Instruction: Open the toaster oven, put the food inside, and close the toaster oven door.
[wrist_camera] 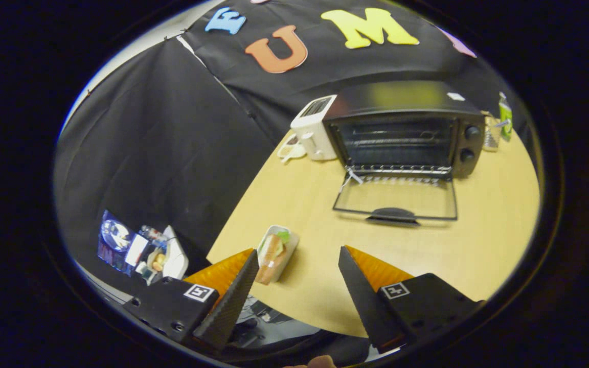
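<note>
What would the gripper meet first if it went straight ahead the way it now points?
Probably the oven's open door, lying flat on the table beyond the open gripper, then the oven. The sandwich tray sits by one finger, off that line. Depth is hard to judge.

Toaster oven [402,128] interior dark, rack lines faint, contents cannot tell. Its top is blurred; small white patch there unreadable. Knob markings too small. White toaster [314,128] partly hidden behind the oven's left side; pale item [290,150] at its foot too small to identify. Green carton [504,116] and a metallic thing [491,134] beyond the oven's right side are partly hidden and blurred. Food tray [275,253]: near end hidden behind the left finger [233,296] of the gripper [298,258], filling unclear. Clutter [143,248] below the surface [478,245] edge blurred, items unidentifiable. Finger bases cut off, gripper body unseen.
</note>
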`<action>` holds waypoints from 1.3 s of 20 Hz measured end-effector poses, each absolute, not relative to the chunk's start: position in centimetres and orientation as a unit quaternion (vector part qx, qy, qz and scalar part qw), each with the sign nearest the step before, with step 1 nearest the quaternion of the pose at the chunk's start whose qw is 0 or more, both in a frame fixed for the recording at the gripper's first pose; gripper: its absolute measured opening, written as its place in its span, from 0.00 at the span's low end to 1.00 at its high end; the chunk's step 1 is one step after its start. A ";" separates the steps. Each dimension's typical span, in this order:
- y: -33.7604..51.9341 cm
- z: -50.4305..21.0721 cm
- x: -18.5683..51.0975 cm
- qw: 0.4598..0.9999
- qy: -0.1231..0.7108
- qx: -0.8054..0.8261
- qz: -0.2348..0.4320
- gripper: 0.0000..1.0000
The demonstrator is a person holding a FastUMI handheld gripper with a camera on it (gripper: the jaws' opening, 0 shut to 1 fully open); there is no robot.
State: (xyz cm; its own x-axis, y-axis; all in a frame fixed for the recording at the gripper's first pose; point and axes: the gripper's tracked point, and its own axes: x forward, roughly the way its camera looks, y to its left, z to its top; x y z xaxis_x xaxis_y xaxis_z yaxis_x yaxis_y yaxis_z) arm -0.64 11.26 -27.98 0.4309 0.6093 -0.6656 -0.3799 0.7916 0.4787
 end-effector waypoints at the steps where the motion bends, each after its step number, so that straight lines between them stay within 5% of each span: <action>1: 12.7 -29.0 -1.1 0.819 0.462 0.143 0.307 1.00; 13: 20.8 -38.3 -0.8 0.703 0.592 0.300 0.256 0.93; 17: 21.2 -39.2 -0.6 0.686 0.609 0.310 0.249 0.77; 21: 21.2 -38.6 -0.2 0.680 0.611 0.326 0.242 0.43; 26: 20.7 -34.4 0.1 0.678 0.595 0.346 0.258 0.34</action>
